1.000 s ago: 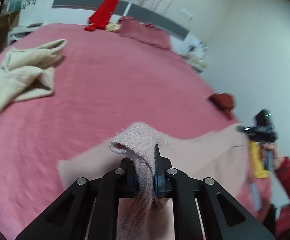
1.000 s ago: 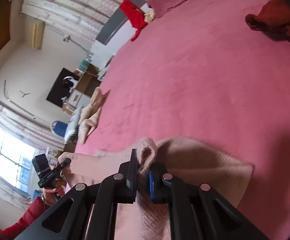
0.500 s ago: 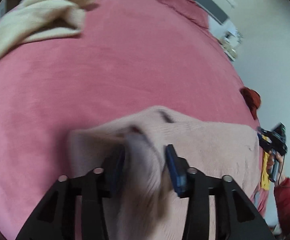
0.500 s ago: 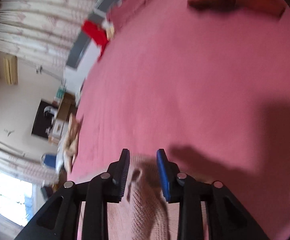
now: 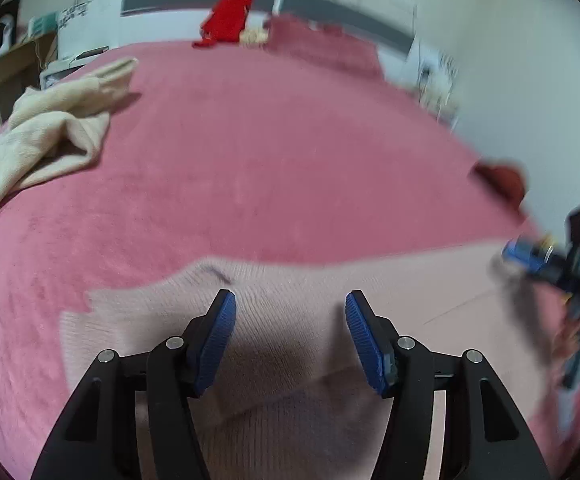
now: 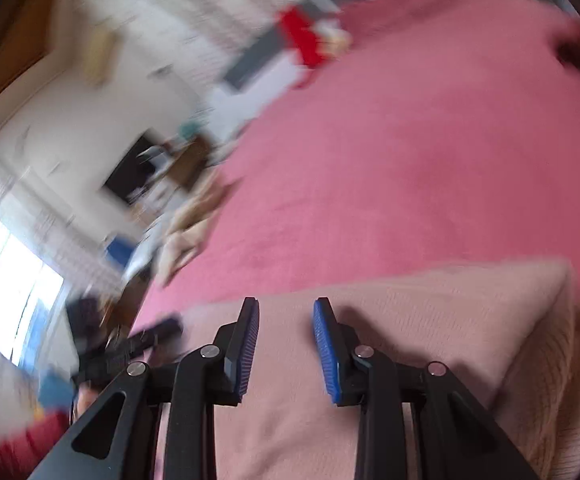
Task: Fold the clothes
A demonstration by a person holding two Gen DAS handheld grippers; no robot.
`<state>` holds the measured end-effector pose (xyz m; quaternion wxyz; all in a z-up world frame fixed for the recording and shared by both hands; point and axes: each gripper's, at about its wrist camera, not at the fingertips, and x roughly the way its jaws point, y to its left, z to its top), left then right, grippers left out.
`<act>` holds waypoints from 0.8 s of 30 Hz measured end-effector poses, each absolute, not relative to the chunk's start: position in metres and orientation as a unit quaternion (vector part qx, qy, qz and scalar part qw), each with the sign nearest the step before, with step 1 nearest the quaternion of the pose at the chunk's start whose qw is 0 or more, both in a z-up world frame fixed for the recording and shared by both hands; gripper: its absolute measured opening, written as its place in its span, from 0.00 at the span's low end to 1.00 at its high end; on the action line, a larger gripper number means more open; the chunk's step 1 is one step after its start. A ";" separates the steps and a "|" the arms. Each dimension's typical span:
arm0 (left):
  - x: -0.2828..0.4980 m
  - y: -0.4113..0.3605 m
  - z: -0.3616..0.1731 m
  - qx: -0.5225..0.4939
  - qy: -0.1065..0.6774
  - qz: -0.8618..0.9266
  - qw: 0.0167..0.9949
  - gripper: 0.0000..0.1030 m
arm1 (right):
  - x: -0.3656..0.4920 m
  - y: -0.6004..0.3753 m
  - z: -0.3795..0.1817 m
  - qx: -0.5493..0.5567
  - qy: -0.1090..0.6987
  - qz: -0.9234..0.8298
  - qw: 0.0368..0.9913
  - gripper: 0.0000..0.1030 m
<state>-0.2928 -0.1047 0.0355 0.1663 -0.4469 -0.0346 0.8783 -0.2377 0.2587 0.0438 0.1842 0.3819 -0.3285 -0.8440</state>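
A pale pink knit sweater (image 5: 409, 280) lies flat on the pink bedspread (image 5: 270, 160), folded over with a straight far edge. My left gripper (image 5: 290, 296) hovers just over it; its jaws are opening and the blue pads press on nothing. In the right wrist view the same sweater (image 6: 429, 312) spreads under my right gripper (image 6: 286, 302), which stands open with a narrower gap and no cloth pinched. The right gripper (image 5: 529, 256) also shows, blurred, at the sweater's right end in the left wrist view.
A crumpled beige garment (image 5: 50, 132) lies at the bed's left side. A red garment (image 5: 230, 12) hangs on the headboard beside a pink pillow (image 5: 321, 48). A dark red cloth (image 5: 501, 180) sits at the right edge. A person's red sleeve (image 6: 10, 440) shows low left.
Both grippers let go of the sweater folds they pinched and opened. The sweater now lies flat, and both grippers have drawn back over it.
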 end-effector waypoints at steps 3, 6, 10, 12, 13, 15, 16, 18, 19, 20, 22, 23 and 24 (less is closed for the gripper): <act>-0.299 -0.132 0.018 -0.427 -0.100 0.883 0.166 0.57 | -0.228 0.301 0.000 0.368 -0.443 -0.809 0.115 0.00; -0.296 -0.141 0.010 -0.405 -0.118 0.890 0.171 0.57 | -0.216 0.323 -0.014 0.332 -0.500 -0.795 0.089 0.00; -0.300 -0.146 0.020 -0.428 -0.140 0.874 0.185 0.61 | -0.224 0.314 0.006 0.361 -0.491 -0.785 0.107 0.24; -0.302 -0.161 0.035 -0.454 -0.196 0.845 0.203 0.61 | -0.215 0.324 0.029 0.343 -0.519 -0.768 0.151 0.27; -0.299 -0.166 0.043 -0.458 -0.216 0.837 0.206 0.61 | -0.206 0.329 0.043 0.329 -0.511 -0.777 0.162 0.27; -0.286 -0.190 0.065 -0.439 -0.247 0.841 0.196 0.65 | -0.189 0.340 0.070 0.304 -0.493 -0.795 0.181 0.29; -0.274 -0.201 0.075 -0.426 -0.257 0.847 0.185 0.76 | -0.177 0.346 0.078 0.310 -0.473 -0.806 0.176 0.31; -0.252 -0.230 0.080 -0.411 -0.273 0.858 0.141 0.81 | -0.154 0.358 0.093 0.322 -0.434 -0.825 0.165 0.38; -0.241 -0.243 0.076 -0.410 -0.281 0.859 0.122 0.81 | -0.146 0.362 0.092 0.337 -0.419 -0.829 0.153 0.42; -0.228 -0.257 0.069 -0.415 -0.293 0.855 0.103 0.80 | -0.137 0.366 0.090 0.353 -0.406 -0.831 0.141 0.44; -0.214 -0.270 0.053 -0.432 -0.301 0.846 0.080 0.80 | -0.119 0.378 0.074 0.395 -0.403 -0.816 0.123 0.48; -0.206 -0.275 0.044 -0.446 -0.300 0.841 0.069 0.80 | -0.113 0.385 0.065 0.410 -0.412 -0.805 0.121 0.50; -0.200 -0.276 0.037 -0.458 -0.295 0.836 0.067 0.80 | -0.110 0.389 0.054 0.427 -0.426 -0.789 0.119 0.52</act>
